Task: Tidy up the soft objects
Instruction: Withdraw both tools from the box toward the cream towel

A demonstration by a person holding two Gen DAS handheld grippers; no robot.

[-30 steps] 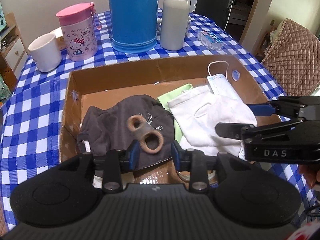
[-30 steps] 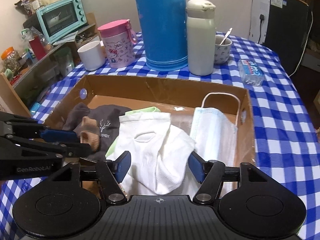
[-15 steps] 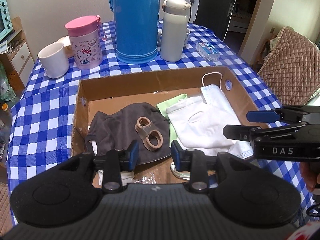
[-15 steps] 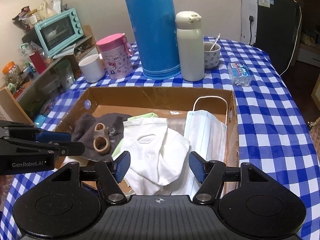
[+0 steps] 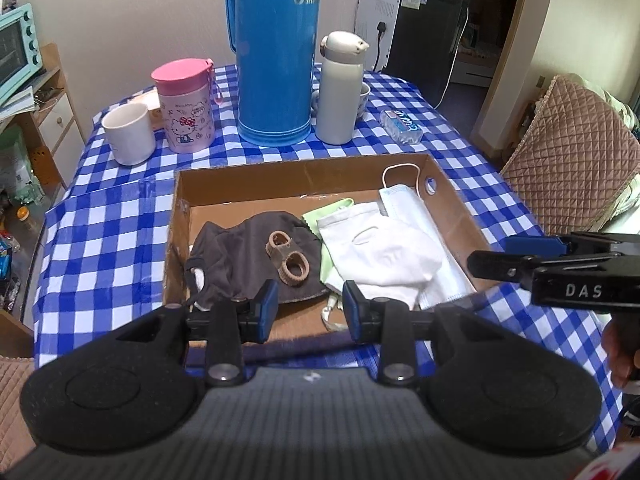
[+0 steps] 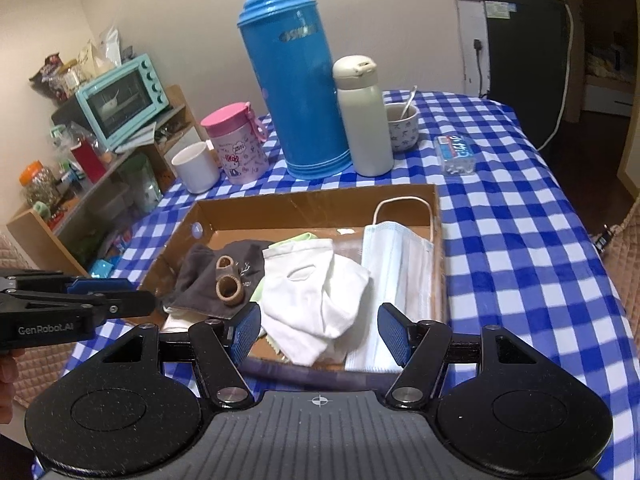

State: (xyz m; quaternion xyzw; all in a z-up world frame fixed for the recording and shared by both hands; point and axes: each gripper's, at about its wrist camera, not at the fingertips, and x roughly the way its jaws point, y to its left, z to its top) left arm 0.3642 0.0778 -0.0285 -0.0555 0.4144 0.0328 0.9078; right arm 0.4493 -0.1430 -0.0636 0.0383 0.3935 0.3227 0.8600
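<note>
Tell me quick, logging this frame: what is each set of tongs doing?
Left tongs: open, holding nothing.
Right tongs: open wider, holding nothing.

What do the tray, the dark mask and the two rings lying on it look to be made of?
Tray: corrugated cardboard, brown and matte; shiny patches look like tape. Dark mask: soft grey-brown fabric that creases and drapes. Rings: probably elastic fabric hair ties, tan, with a ribbed surface.

"DAS" on right gripper [image 5: 516,256], "GenRobot.AI" on left gripper [image 6: 120,300], "SHI" on blue flask [image 5: 274,52]
</note>
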